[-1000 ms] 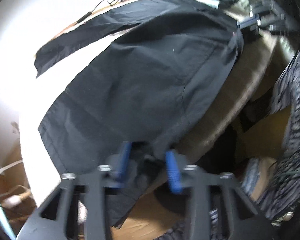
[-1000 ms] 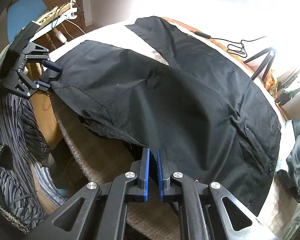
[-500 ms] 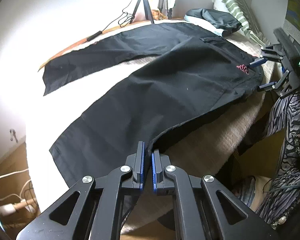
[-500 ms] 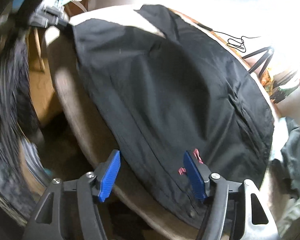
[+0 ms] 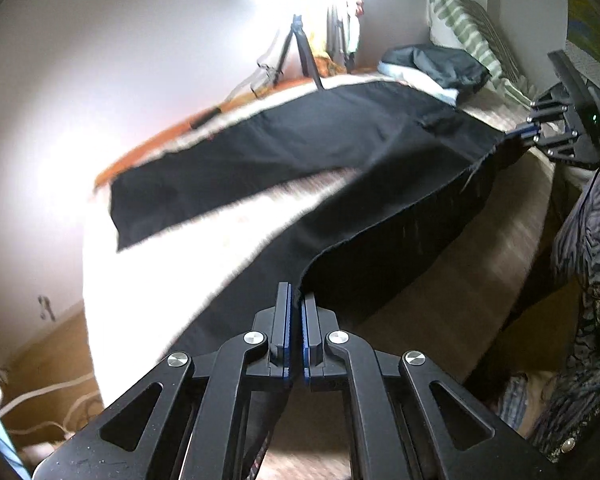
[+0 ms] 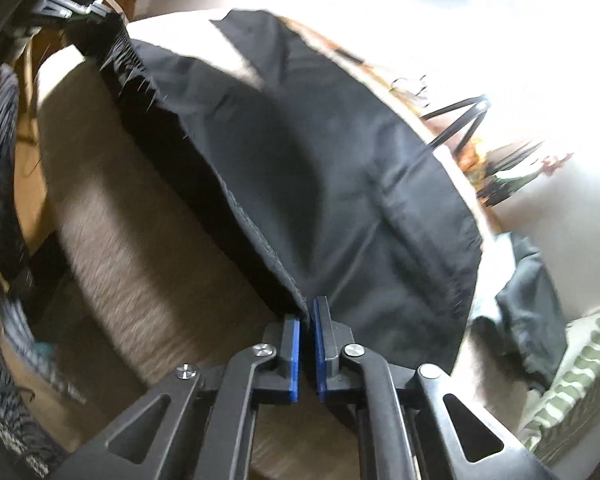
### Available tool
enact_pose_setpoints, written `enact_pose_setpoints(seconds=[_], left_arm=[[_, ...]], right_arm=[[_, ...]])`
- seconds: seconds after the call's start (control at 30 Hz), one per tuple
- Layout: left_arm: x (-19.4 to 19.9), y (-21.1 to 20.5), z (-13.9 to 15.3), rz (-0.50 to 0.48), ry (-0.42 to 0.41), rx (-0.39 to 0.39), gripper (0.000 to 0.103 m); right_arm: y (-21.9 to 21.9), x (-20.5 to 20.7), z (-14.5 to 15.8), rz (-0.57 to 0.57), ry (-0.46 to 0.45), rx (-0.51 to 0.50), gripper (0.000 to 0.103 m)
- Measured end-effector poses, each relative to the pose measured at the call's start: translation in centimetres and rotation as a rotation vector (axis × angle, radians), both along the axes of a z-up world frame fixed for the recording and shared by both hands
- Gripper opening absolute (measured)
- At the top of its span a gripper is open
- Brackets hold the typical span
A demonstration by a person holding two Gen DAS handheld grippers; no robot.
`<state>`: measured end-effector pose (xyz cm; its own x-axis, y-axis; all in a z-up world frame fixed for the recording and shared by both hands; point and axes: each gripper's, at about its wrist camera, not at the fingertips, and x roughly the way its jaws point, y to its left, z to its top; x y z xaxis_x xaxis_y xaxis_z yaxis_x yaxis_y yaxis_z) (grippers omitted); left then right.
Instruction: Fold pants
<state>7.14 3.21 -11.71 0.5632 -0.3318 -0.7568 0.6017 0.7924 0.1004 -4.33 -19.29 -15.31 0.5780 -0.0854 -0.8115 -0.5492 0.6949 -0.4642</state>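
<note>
Our right gripper (image 6: 307, 344), open a moment ago, now pinches the pants (image 5: 340, 152) like our left gripper (image 5: 296, 340); the near leg lifts, ready to fold.

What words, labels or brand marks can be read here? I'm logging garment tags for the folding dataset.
None can be read in either view.
black pants: no print or logo shows on the fabric that faces the cameras.
left tongs and right tongs: shut on the pants' edge, no markings.
striped pillow: pattern only, no text.
</note>
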Motion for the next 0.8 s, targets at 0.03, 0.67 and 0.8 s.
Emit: enact_pose_setpoints(seconds=[0.03, 0.67, 0.8], left_arm=[[0.5, 0.1, 0.5, 0.003, -0.017, 0.001, 0.002], [12.8, 1.9, 4.6, 0.067, -0.154, 0.007, 0.002], [16.3, 1.5, 4.4, 0.077, -0.160, 0.025, 0.002]], right_arm=[[0.1, 0.7, 0.9, 0.004, -0.024, -0.007, 0.002], [3.7, 18.2, 8.4, 0.067, -0.237, -0.173, 0.000], [3.9, 22.3, 7.4, 0.055, -0.225, -0.186, 0.000]])
